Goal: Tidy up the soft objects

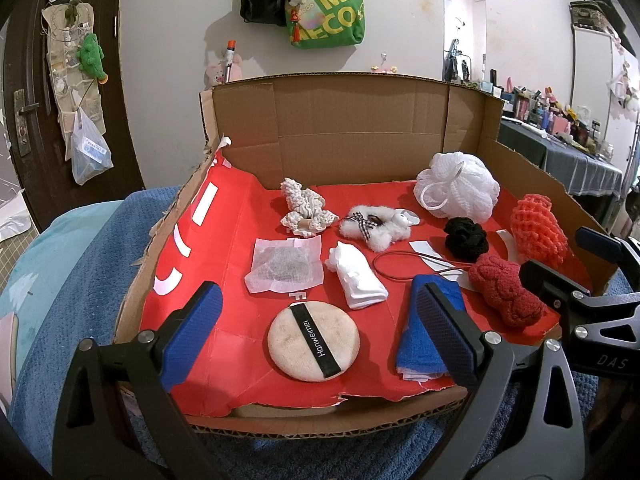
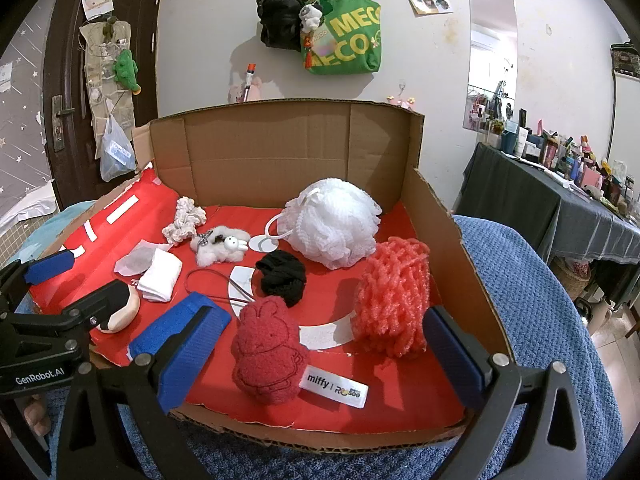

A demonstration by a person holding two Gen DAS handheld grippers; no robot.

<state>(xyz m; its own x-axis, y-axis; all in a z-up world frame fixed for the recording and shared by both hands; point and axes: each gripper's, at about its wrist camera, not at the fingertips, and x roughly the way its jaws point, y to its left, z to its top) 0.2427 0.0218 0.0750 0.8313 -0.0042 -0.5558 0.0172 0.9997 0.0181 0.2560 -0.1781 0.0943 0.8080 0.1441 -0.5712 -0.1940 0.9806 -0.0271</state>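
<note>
A cut-open cardboard box (image 1: pixel 352 120) lined with red paper holds soft things. My left gripper (image 1: pixel 316 328) is open above a beige powder puff (image 1: pixel 313 344), with a blue cloth (image 1: pixel 428 328) by its right finger. Beyond lie a white folded cloth (image 1: pixel 358 276), a gauze sachet (image 1: pixel 286 266), a cream scrunchie (image 1: pixel 304 210), a fluffy white toy (image 1: pixel 376 226), a black scrunchie (image 1: pixel 466 238) and a white bath pouf (image 1: pixel 458 186). My right gripper (image 2: pixel 320 356) is open around a red plush bunny (image 2: pixel 270 354), beside an orange foam net (image 2: pixel 394 300).
The box sits on a blue blanket (image 2: pixel 532 300). A thin hair band (image 1: pixel 408 266) lies mid-box. A cluttered table (image 2: pixel 560 192) stands at the right. Bags (image 2: pixel 344 36) hang on the wall behind, and a dark door (image 2: pixel 100 80) is at the left.
</note>
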